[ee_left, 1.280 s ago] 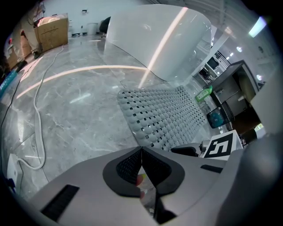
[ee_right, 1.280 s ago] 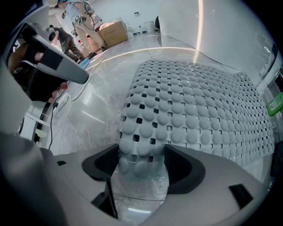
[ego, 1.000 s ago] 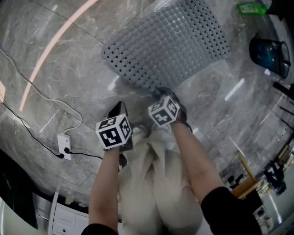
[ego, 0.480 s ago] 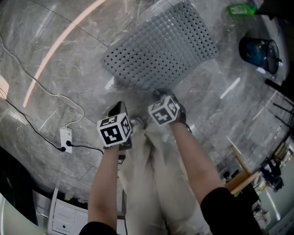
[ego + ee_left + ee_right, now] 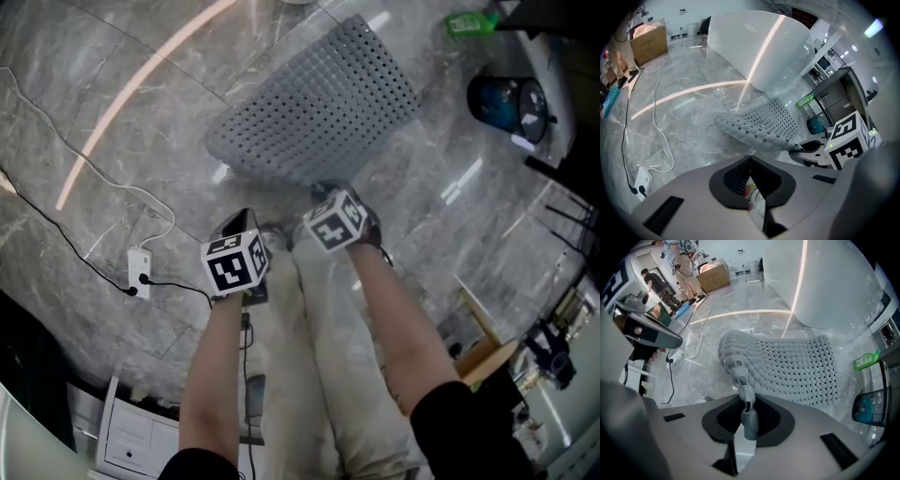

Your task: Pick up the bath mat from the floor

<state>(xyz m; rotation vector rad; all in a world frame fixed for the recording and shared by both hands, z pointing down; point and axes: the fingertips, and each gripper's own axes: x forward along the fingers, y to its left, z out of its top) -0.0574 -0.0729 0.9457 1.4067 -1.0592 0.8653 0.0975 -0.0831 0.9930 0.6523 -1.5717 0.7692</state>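
The grey perforated bath mat [image 5: 319,108] lies on the marble floor with its near edge lifted. My right gripper [image 5: 323,190] points straight down and is shut on that edge. Its jaws have just been closing, and a rolled strip of the mat [image 5: 740,376] is pinched between them. The rest of the mat hangs and curves away below. To the left and slightly nearer, my left gripper [image 5: 240,223] holds nothing, and its pads meet at the tip [image 5: 750,157]. From the left gripper view the mat [image 5: 761,124] shows with the right gripper [image 5: 813,146] at its corner.
A white tub [image 5: 759,47] stands beyond the mat. A green bottle [image 5: 469,23] and a blue bin [image 5: 502,98] sit at the far right. A power strip [image 5: 139,272] with cables lies at the left. A cardboard box [image 5: 714,275] and people [image 5: 656,282] are far off.
Both grippers have risen from the floor. The mat's near edge has come up with the right gripper, and the mat looks smaller and farther below.
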